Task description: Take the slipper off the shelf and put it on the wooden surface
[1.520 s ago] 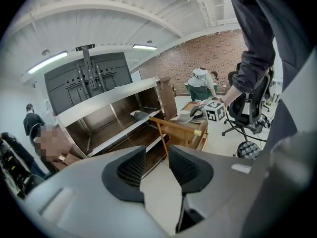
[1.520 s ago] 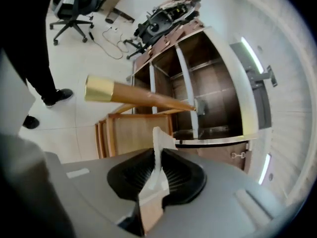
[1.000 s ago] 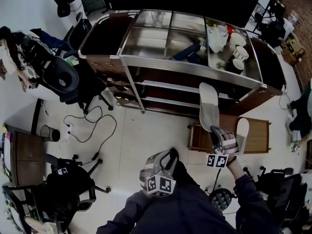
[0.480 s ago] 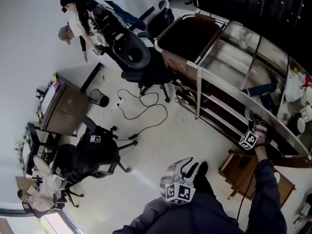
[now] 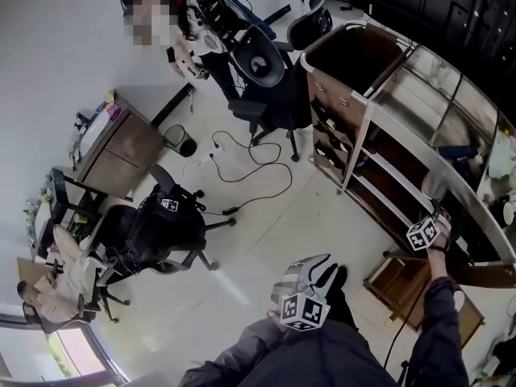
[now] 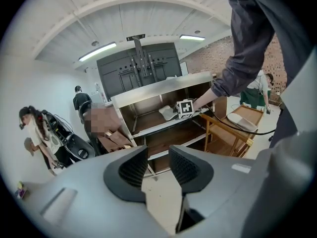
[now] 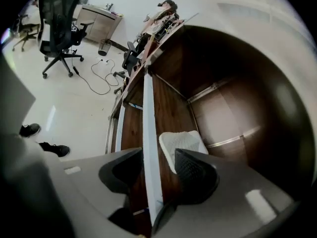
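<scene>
Jaws of the right gripper [image 7: 151,165] are opening astride the shelf edge [image 7: 148,128], slipper [image 7: 181,142] lying just beyond; left gripper [image 6: 158,163] is hanging open, empty

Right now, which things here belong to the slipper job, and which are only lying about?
Belong to the job: slipper on the shelf; wooden surface; right gripper, jaws opening, not pressing on the slipper.
Only lying about: office chair; desk; bin.
</scene>
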`<control>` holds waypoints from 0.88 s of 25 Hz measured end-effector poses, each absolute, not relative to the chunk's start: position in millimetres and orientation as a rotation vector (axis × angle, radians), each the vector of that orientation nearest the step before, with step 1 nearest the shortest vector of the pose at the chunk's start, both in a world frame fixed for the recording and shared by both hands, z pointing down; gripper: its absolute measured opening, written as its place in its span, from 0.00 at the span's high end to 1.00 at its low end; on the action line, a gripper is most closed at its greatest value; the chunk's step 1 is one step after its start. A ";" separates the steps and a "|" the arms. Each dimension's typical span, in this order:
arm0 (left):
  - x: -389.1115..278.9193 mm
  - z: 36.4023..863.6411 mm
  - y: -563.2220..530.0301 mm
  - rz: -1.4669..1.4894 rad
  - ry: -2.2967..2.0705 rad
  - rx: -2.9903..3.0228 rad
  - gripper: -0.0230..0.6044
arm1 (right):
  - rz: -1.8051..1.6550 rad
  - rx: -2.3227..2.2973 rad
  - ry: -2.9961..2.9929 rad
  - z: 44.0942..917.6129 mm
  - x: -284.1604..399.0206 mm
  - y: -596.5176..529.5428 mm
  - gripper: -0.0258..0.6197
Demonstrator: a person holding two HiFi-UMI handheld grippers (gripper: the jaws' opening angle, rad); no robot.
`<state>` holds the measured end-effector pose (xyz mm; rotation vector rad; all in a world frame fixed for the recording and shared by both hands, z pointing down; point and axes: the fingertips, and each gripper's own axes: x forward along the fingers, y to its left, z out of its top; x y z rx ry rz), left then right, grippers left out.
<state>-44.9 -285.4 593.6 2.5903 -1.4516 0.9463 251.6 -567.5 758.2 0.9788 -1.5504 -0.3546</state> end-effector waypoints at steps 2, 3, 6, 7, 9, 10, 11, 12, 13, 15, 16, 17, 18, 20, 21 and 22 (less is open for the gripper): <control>-56.0 587.0 -262.4 0.933 -1.452 2.629 0.72 | -0.368 1.019 -1.561 742.0 236.9 -523.4 0.65; -62.2 584.5 -248.3 0.927 -1.447 2.648 0.72 | -0.375 1.038 -1.577 734.0 226.4 -495.8 0.66; -78.9 581.9 -201.2 0.912 -1.408 2.699 0.72 | -0.410 1.097 -1.663 700.3 183.6 -400.4 0.67; -83.5 583.2 -185.9 0.915 -1.389 2.712 0.72 | -0.426 1.120 -1.689 684.7 167.7 -366.8 0.67; -91.2 586.8 -156.8 0.929 -1.346 2.726 0.72 | -0.451 1.163 -1.717 657.2 140.8 -299.7 0.68; -93.6 587.9 -143.0 0.931 -1.328 2.729 0.72 | -0.460 1.181 -1.720 646.8 130.9 -267.0 0.68; -94.9 588.1 -130.5 0.929 -1.315 2.733 0.72 | -0.462 1.196 -1.723 638.3 122.7 -236.3 0.68; -95.3 587.6 -120.1 0.927 -1.307 2.740 0.72 | -0.453 1.212 -1.727 631.4 115.2 -207.8 0.68; -94.4 587.1 -111.3 0.927 -1.300 2.750 0.72 | -0.431 1.226 -1.735 626.5 107.9 -180.7 0.68; -87.4 588.1 -95.1 0.928 -1.274 2.772 0.72 | -0.373 1.237 -1.752 625.4 94.9 -128.2 0.70; -81.3 589.6 -87.9 0.925 -1.257 2.786 0.72 | -0.350 1.238 -1.756 627.7 90.2 -104.3 0.71; -73.9 591.6 -81.5 0.922 -1.240 2.801 0.72 | -0.335 1.244 -1.760 630.2 87.3 -83.1 0.72; -65.7 594.1 -75.7 0.920 -1.224 2.818 0.72 | -0.325 1.255 -1.766 631.8 85.7 -64.6 0.73; -48.6 599.9 -63.4 0.925 -1.191 2.847 0.72 | -0.322 1.288 -1.786 628.0 84.7 -34.3 0.81; -40.2 602.2 -56.2 0.931 -1.172 2.857 0.72 | -0.337 1.302 -1.794 623.6 85.7 -21.7 0.86; -31.7 603.1 -48.7 0.937 -1.155 2.865 0.72 | -0.361 1.310 -1.801 618.2 87.8 -11.4 0.91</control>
